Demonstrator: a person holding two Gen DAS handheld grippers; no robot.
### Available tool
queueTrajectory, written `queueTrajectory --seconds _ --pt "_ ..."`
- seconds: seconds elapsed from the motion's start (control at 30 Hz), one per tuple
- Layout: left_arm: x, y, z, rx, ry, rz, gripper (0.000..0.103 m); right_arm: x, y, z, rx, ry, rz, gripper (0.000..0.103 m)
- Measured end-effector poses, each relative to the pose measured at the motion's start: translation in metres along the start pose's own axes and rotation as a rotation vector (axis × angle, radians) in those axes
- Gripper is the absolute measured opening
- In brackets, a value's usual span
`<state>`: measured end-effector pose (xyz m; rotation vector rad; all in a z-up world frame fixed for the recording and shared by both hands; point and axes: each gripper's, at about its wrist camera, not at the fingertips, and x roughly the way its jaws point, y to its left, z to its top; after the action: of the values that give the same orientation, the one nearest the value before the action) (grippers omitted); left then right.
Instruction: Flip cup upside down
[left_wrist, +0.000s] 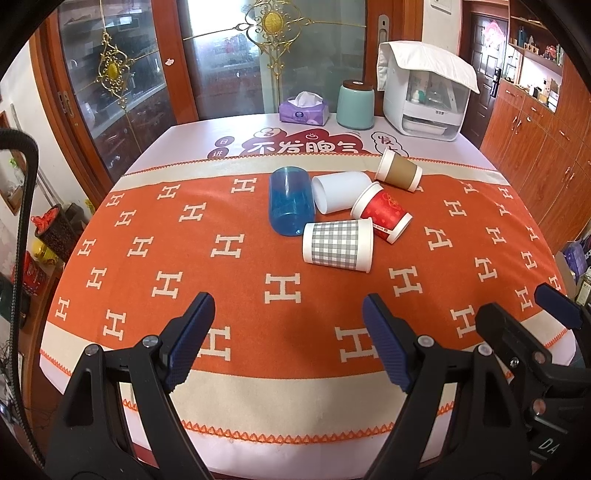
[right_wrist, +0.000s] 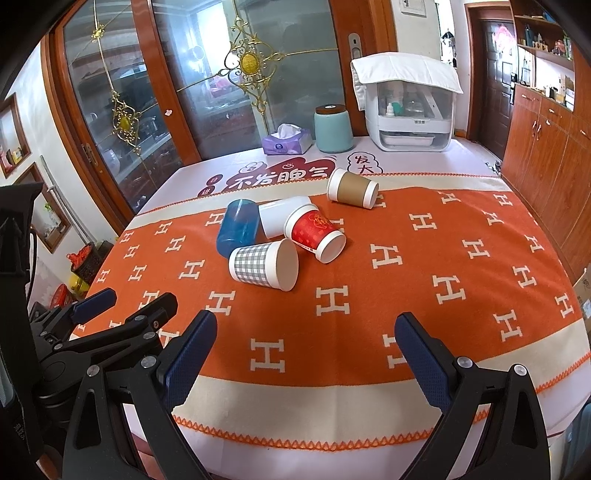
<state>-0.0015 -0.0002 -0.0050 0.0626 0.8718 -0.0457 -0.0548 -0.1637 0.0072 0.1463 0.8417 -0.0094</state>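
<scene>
An orange blanket (left_wrist: 221, 236) patterned with white H shapes covers the table (left_wrist: 192, 129), which stands before glass sliding doors (left_wrist: 122, 74) in a wood-panelled room. Five cups lie on their sides mid-table, clustered: blue cup (left_wrist: 290, 201), white cup (left_wrist: 340, 192), red cup (left_wrist: 382, 212), checked cup (left_wrist: 338, 245) with its long axis left-right and mouth rightward, and brown cup (left_wrist: 399, 170) slightly apart. At the far edge sit a tissue box (left_wrist: 303, 109), a lidded mint canister (left_wrist: 355, 105) and a white appliance (left_wrist: 424, 103). The left gripper (left_wrist: 288, 343) and right gripper (right_wrist: 304, 350) hover spread, empty, near the table's front edge.
</scene>
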Motion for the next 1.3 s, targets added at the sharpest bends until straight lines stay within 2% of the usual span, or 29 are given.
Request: queueTrajectory --seconds 0.4,0.57,0.9,1.1,1.3 --pt "0.001 0.001 0.007 0.002 -0.027 -0.003 0.081 0.005 0.0 0.009 -0.02 -0.003 0.008 0.098" --pt "0.002 0.008 0.012 -0.022 -0.02 -0.026 0.081 0.01 0.004 0.01 -0.05 0.009 0.01 0.098" --pt "0.007 0.013 0.02 0.001 -0.036 0.005 0.081 0.014 0.008 0.027 -0.126 -0.016 0.002 0.098" --pt "0.024 0.034 0.033 -0.033 -0.031 0.052 0.081 0.034 0.023 0.063 -0.272 -0.017 0.045 0.098" --pt "0.061 0.067 0.041 -0.08 0.024 0.11 0.081 0.086 0.057 0.1 -0.503 0.079 0.11 0.098"
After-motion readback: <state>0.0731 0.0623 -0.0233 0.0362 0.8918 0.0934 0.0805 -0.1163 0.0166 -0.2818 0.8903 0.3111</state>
